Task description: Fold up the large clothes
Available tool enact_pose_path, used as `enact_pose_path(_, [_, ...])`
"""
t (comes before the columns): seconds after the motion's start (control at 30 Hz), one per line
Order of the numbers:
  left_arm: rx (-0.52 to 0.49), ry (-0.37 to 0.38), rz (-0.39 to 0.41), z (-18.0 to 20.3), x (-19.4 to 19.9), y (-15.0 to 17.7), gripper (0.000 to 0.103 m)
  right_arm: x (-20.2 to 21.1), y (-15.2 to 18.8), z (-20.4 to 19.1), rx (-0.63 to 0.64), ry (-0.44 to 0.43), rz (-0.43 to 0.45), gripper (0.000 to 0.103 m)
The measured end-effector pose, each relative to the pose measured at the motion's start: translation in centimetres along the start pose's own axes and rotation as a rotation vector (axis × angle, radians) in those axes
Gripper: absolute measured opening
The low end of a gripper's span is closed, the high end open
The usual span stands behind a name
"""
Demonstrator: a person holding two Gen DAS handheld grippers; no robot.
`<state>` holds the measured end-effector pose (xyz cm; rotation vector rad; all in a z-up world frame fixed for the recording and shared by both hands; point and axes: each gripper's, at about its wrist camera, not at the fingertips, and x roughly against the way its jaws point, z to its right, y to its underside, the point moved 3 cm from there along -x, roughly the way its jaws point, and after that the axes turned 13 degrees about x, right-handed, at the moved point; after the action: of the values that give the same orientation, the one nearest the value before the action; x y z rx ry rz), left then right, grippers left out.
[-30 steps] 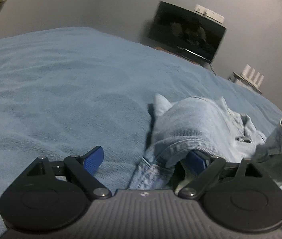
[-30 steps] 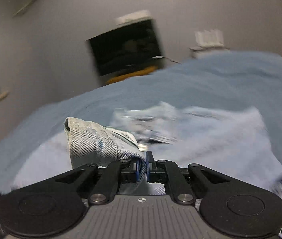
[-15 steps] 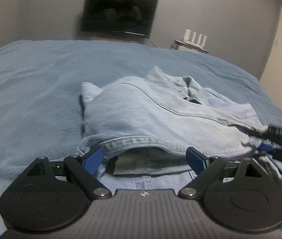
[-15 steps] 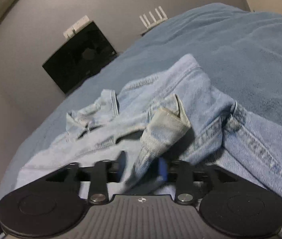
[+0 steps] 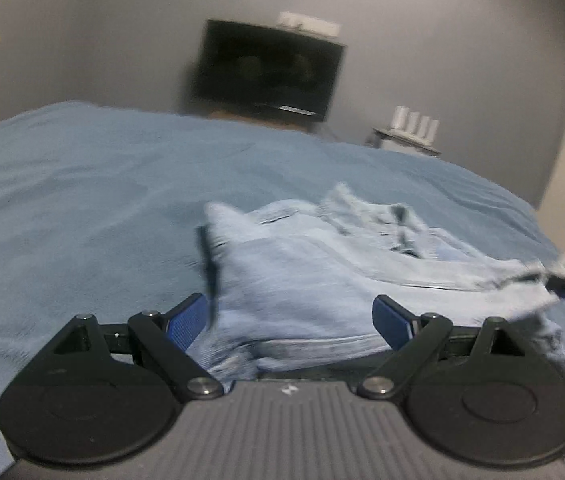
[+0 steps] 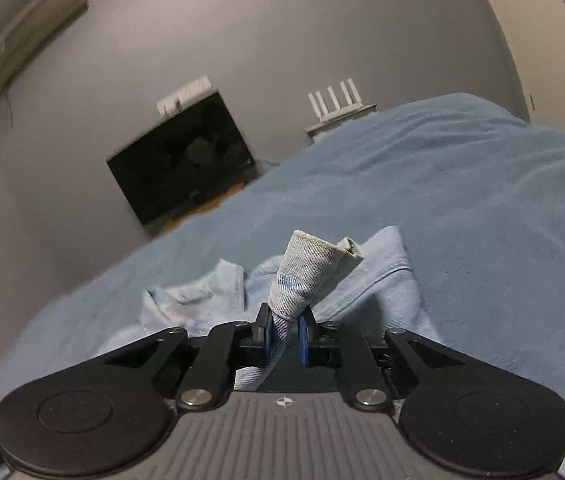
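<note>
The denim jacket (image 5: 322, 280) lies bunched on the blue bed (image 5: 82, 200); the right hand-held gripper (image 6: 285, 334), jaws just closing, pinches its cuff (image 6: 314, 264); the left hand-held gripper (image 5: 290, 320) stands wide apart around the jacket's near edge.

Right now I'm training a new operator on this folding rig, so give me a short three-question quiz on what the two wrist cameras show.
1. True or false: the right gripper pinches a fold of the denim garment.
2. The left gripper is: A) shut on the denim, B) open with denim lying between its fingers, C) holding the blanket.
3. What dark object stands against the wall beyond the bed?

Key: 1 true; its jaws have just been closing on the fold. 2 B. 3 A switched-off television.
</note>
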<state>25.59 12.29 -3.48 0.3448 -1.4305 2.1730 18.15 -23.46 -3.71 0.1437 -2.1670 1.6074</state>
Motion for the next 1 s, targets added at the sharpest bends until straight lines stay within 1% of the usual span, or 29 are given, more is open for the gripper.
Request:
enact_pose_path(0.07, [0.015,-0.048,-0.024,-0.7,-0.5,0.2,0.089,-0.6,0.8,0.5,0.011,0.043,-0.032,0.015])
enact_pose_path(0.13, [0.014,-0.11,-0.075,-1.3,-1.4,0.7,0.089,-1.2,2.1,0.9,-0.005,0.065,-0.068,0.015])
enact_pose_path(0.2, [0.009,-0.159,-0.13,-2.0,-2.3,1.2,0.089,-1.9,3.5,1.1,-0.003,0.094,-0.123,0.021])
enact_pose_path(0.23, [0.008,-0.172,-0.147,-2.2,-2.7,1.4,0.089,-2.1,3.9,1.1,-0.003,0.098,-0.135,0.022])
enact_pose_path(0.27, [0.007,-0.178,-0.153,-2.2,-2.8,1.6,0.089,-1.9,4.0,1.1,-0.007,0.094,-0.126,0.025])
enact_pose_path(0.3, [0.007,-0.181,-0.153,-2.3,-2.8,1.6,0.089,-1.5,3.9,1.2,-0.013,0.102,-0.109,0.035])
enact_pose_path(0.33, [0.005,-0.185,-0.15,-2.2,-2.8,1.4,0.089,-1.1,3.6,1.5,-0.021,0.121,-0.084,0.043])
enact_pose_path(0.37, [-0.004,-0.2,-0.144,-2.1,-2.6,1.3,0.09,-0.2,3.3,1.4,-0.022,0.165,-0.048,0.059])
enact_pose_path(0.4, [-0.021,-0.225,-0.127,-1.9,-2.6,1.2,0.09,0.7,3.0,1.2,-0.015,0.233,-0.007,0.075])
enact_pose_path(0.43, [-0.039,-0.246,-0.103,-1.8,-2.4,1.1,0.09,1.4,2.6,1.0,0.001,0.274,0.026,0.081])
enact_pose_path(0.47, [-0.048,-0.262,-0.083,-1.8,-2.3,0.9,0.09,1.9,2.2,0.6,0.019,0.285,0.057,0.083])
enact_pose_path(0.5, [-0.044,-0.274,-0.069,-2.0,-2.1,0.7,0.09,2.1,1.8,0.1,0.035,0.262,0.08,0.083])
enact_pose_path(0.53, [-0.028,-0.273,-0.054,-2.3,-2.0,0.4,0.09,2.2,1.5,-0.8,0.054,0.217,0.094,0.083])
enact_pose_path(0.57, [0.0,-0.257,-0.041,-2.7,-1.9,0.1,0.09,2.1,1.2,-2.1,0.078,0.153,0.096,0.083])
enact_pose_path(0.67, [0.08,-0.204,-0.022,-3.6,-1.9,-0.3,0.09,0.6,0.8,-7.1,0.156,-0.054,0.05,0.083])
enact_pose_path(0.73, [0.088,-0.201,-0.031,-3.9,-2.4,-0.4,0.09,-0.9,0.9,-11.1,0.2,-0.195,0.001,0.081])
enact_pose_path(0.77, [0.074,-0.223,-0.048,-4.0,-2.5,-0.3,0.09,-1.8,1.0,-13.1,0.215,-0.271,-0.034,0.076])
enact_pose_path(0.8, [0.058,-0.245,-0.063,-3.9,-2.9,-0.2,0.09,-2.9,1.0,-15.2,0.232,-0.349,-0.079,0.066])
enact_pose_path(0.83, [0.046,-0.256,-0.076,-3.9,-3.0,-0.1,0.09,-3.9,1.2,-17.3,0.254,-0.404,-0.122,0.06])
enact_pose_path(0.87, [0.039,-0.264,-0.088,-3.9,-3.1,0.0,0.09,-5.0,1.3,-19.4,0.287,-0.441,-0.159,0.048])
enact_pose_path(0.9, [0.035,-0.271,-0.099,-3.9,-3.2,0.0,0.091,-5.7,1.7,-21.6,0.332,-0.463,-0.189,0.043])
enact_pose_path(1.0, [0.033,-0.284,-0.13,-4.0,-3.7,0.1,0.092,-8.2,2.4,-26.6,0.449,-0.508,-0.251,0.04])
